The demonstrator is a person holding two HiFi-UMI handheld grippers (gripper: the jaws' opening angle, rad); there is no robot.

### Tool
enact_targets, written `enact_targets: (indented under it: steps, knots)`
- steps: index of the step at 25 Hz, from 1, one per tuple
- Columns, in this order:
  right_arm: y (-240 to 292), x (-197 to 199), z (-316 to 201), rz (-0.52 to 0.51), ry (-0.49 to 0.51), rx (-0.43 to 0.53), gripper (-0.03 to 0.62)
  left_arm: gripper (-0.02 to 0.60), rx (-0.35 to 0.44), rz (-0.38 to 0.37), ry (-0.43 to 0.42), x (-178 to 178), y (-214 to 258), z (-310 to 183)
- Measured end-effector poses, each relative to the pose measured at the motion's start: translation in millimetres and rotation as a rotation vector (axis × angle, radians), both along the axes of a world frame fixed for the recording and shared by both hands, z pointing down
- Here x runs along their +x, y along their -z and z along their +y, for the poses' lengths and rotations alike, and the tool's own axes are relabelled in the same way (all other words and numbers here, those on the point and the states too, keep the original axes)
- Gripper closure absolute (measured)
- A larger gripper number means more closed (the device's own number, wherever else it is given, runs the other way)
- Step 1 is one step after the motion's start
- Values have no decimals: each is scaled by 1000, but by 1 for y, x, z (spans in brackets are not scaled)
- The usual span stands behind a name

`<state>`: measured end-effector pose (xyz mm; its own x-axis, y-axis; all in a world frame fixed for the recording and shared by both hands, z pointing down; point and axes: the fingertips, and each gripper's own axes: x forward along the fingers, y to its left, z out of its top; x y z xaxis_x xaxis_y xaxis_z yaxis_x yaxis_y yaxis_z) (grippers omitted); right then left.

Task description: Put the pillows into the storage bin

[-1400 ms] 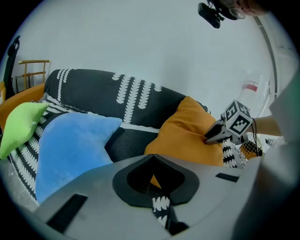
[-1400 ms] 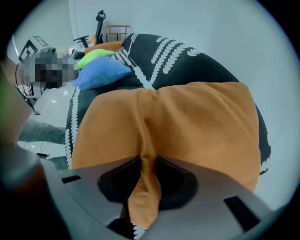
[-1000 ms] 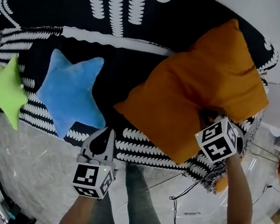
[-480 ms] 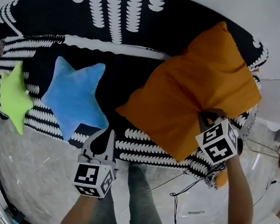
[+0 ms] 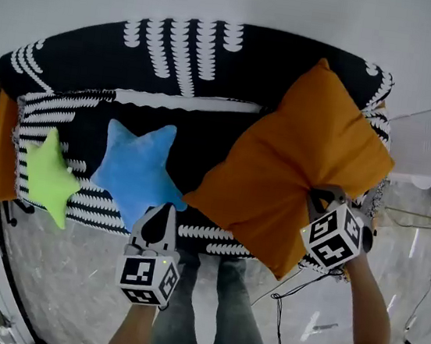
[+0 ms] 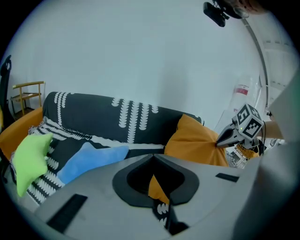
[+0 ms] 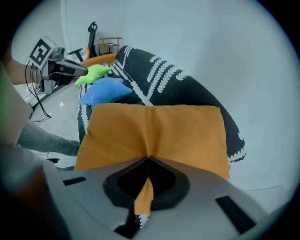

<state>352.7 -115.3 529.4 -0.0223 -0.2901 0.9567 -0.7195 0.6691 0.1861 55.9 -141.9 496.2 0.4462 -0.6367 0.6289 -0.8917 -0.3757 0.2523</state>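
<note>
Orange pillow (image 5: 295,166): at right of frame, over the right end of the sofa (image 5: 97,57).
Right gripper (image 5: 318,197): fingers clamped on the orange pillow's lower edge.
Left gripper (image 5: 164,214): lower centre; fingers together, empty.
Blue star pillow (image 5: 138,173): centre-left, on the seat.
Green star pillow (image 5: 48,177): far left.

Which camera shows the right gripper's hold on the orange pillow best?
The right gripper view: the right gripper has its jaws shut on a pinched fold of the orange pillow. The head view mostly hides the jaws behind the marker cube; the left gripper view shows the pinch small, from the side.
</note>
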Motion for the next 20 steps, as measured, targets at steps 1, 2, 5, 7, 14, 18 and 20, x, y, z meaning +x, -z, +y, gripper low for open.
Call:
enact_targets:
  steps: [1, 2, 5, 7, 14, 18, 20]
  knots:
    - [4, -3, 1, -4, -13, 3, 588, 571, 7, 1, 6, -5, 8, -3]
    - [9, -5, 3, -10, -28, 6, 589, 571, 14, 3, 9, -10, 16, -5]
    - [27, -15, 6, -21, -66, 26, 589, 571, 43, 4, 0, -22, 40, -10]
    - [41, -22, 8, -28, -91, 43, 589, 571, 64, 6, -5, -31, 57, -14]
    - [83, -42, 22, -125, -269, 58, 589, 571, 120, 22, 7, -70, 111, -26]
    - [104, -56, 32, -182, -369, 70, 589, 571, 156, 34, -19, -82, 138, -35]
    - [115, -61, 36, -201, -417, 90, 589, 571, 177, 46, -38, -85, 151, -41]
